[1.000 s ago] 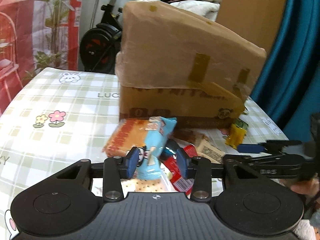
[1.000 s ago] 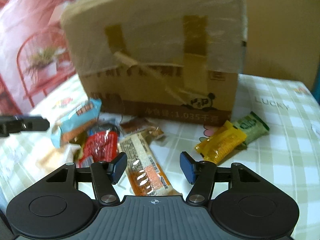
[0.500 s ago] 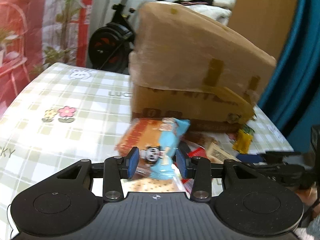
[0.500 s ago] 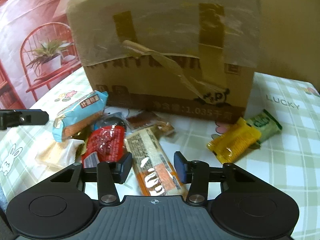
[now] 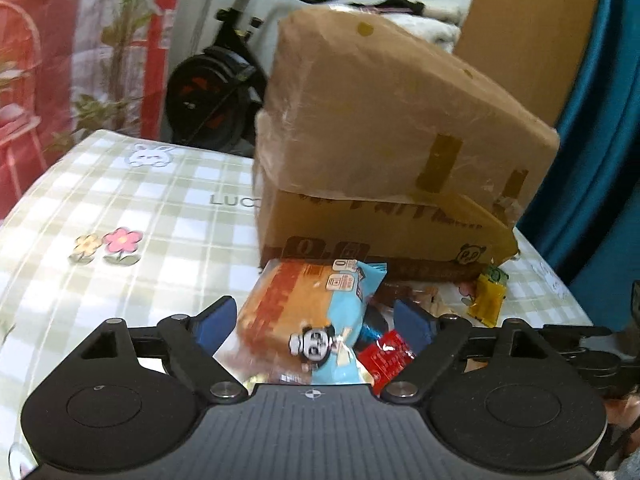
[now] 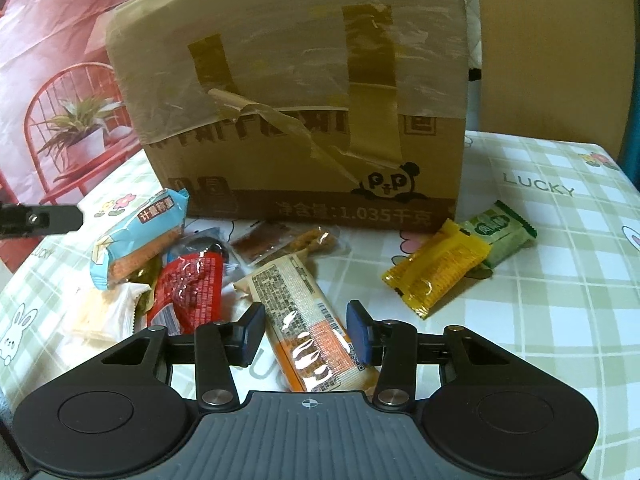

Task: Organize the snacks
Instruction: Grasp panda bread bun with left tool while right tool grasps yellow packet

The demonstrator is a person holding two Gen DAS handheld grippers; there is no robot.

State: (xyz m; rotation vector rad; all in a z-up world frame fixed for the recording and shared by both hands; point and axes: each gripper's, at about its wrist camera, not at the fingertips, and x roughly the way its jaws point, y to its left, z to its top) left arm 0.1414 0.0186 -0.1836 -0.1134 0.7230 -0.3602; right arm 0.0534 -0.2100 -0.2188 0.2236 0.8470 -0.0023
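Snacks: the blue panda packet [image 5: 340,320] just got let go, left gripper [image 5: 316,320] jaws popped wide and it's lying on the pile by the cardboard box [image 5: 384,152]. Right gripper [image 6: 306,332] has closed onto the orange bar [image 6: 308,320], probably next.

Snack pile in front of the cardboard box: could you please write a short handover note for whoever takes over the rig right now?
Left gripper: jaws have just opened wide; the blue snack pack lies between them, released onto the pile.
Right gripper: jaws have just closed in around the orange snack pack; I cannot tell if the pads grip it.
Things: red pack in the pile; yellow pack and green pack lie apart to the right, all on the checked table before the taped cardboard box.
Done: nothing looks sorted yet.
Left: sort every pack.
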